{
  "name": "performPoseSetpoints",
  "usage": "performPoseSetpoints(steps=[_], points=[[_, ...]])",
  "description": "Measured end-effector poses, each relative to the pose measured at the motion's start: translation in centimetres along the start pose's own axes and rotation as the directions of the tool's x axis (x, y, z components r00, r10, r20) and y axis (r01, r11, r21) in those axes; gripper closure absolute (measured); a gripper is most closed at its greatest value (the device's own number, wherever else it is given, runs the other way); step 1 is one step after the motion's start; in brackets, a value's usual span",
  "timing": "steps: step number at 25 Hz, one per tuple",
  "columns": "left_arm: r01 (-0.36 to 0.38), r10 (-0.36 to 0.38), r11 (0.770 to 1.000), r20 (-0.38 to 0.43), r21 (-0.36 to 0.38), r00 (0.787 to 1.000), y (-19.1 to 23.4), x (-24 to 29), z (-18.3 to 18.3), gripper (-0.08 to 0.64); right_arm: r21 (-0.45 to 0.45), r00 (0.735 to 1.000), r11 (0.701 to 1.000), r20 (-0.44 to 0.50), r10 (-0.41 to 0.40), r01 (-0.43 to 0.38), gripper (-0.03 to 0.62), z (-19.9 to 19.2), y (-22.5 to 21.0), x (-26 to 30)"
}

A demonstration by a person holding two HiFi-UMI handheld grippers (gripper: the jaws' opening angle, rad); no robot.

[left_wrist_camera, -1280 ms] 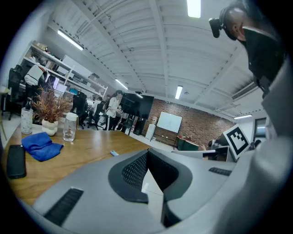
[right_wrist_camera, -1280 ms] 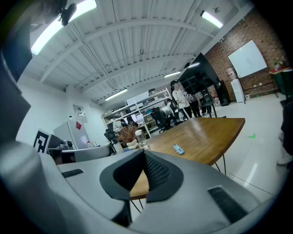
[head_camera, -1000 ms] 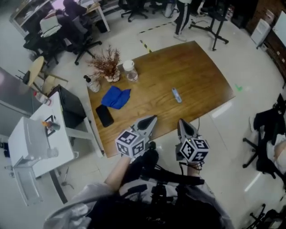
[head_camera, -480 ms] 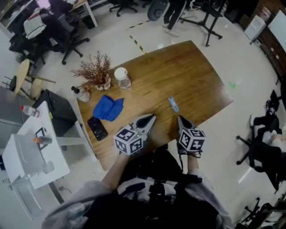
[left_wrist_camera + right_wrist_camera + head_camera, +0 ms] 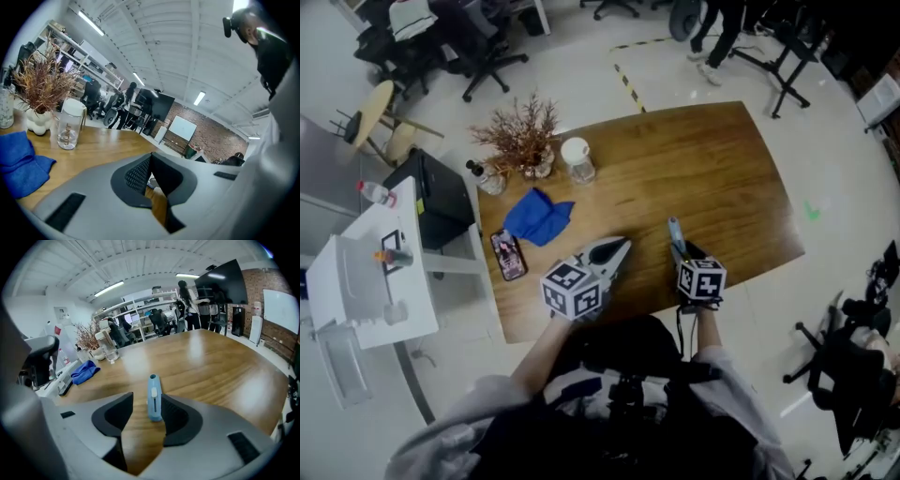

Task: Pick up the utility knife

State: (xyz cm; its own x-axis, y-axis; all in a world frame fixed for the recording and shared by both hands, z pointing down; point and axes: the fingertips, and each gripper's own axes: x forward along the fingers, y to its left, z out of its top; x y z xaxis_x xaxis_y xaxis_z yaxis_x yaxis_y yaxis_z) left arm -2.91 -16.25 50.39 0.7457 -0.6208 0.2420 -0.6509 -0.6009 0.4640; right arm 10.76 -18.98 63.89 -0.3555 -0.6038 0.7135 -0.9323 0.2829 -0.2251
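Observation:
The utility knife (image 5: 154,399) is a slim light-blue bar lying on the wooden table (image 5: 722,178), near its front edge in the head view (image 5: 675,232). My right gripper (image 5: 147,417) points steeply down over it and its jaws are opening. The knife's near end lies between them, close beside the right pad (image 5: 176,420), and the left pad stands well apart from it. In the head view the right gripper (image 5: 681,251) sits just behind the knife. My left gripper (image 5: 150,163) hovers over the table's front edge (image 5: 620,247), shut with nothing in it.
A blue cloth (image 5: 537,216), a dark phone (image 5: 508,255), a clear jar (image 5: 577,159), a dried plant in a vase (image 5: 523,141) and a small bottle (image 5: 486,176) occupy the table's left part. A white cart (image 5: 366,281) and a black box (image 5: 436,202) stand left of the table.
My right gripper has moved forward and down to the knife and its jaws have spread around it. The left gripper has shifted slightly over the table edge.

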Motion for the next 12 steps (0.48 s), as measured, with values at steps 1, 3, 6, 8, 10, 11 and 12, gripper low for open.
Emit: performPoseSetpoints(steps=[1, 3, 6, 8, 10, 11, 12], points=[[-0.013, 0.013, 1.000, 0.000, -0.001, 1.000, 0.2, -0.1, -0.1, 0.561, -0.011, 1.000, 1.000, -0.018, -0.004, 0.003, 0.393, 0.2, -0.1, 0.4], [-0.039, 0.039, 0.999, 0.000, -0.005, 0.999, 0.7, -0.2, -0.2, 0.561, -0.041, 0.999, 0.999, -0.045, -0.009, 0.007, 0.393, 0.5, -0.2, 1.5], [-0.075, 0.076, 0.997, 0.009, -0.007, 0.997, 1.5, -0.5, 0.1, 0.561, -0.072, 0.996, 0.997, -0.083, -0.026, 0.020, 0.393, 0.5, -0.5, 3.4], [-0.094, 0.094, 0.996, 0.015, -0.007, 0.995, 1.8, -0.7, 0.4, 0.561, -0.087, 0.994, 0.995, -0.098, -0.056, 0.048, 0.393, 0.1, -1.4, 5.0], [-0.108, 0.109, 0.994, 0.018, -0.008, 0.994, 2.0, -0.8, 0.6, 0.561, -0.102, 0.991, 0.992, -0.102, -0.085, 0.074, 0.394, -0.3, -2.2, 6.0], [-0.114, 0.114, 0.993, 0.020, -0.008, 0.993, 2.1, -0.8, 0.6, 0.561, -0.104, 0.990, 0.991, -0.103, -0.092, 0.082, 0.400, -0.4, -2.4, 6.2], [-0.119, 0.120, 0.993, 0.020, -0.008, 0.993, 2.2, -0.9, 0.6, 0.561, -0.103, 0.990, 0.991, -0.104, -0.097, 0.086, 0.424, -0.4, -2.4, 6.2]])
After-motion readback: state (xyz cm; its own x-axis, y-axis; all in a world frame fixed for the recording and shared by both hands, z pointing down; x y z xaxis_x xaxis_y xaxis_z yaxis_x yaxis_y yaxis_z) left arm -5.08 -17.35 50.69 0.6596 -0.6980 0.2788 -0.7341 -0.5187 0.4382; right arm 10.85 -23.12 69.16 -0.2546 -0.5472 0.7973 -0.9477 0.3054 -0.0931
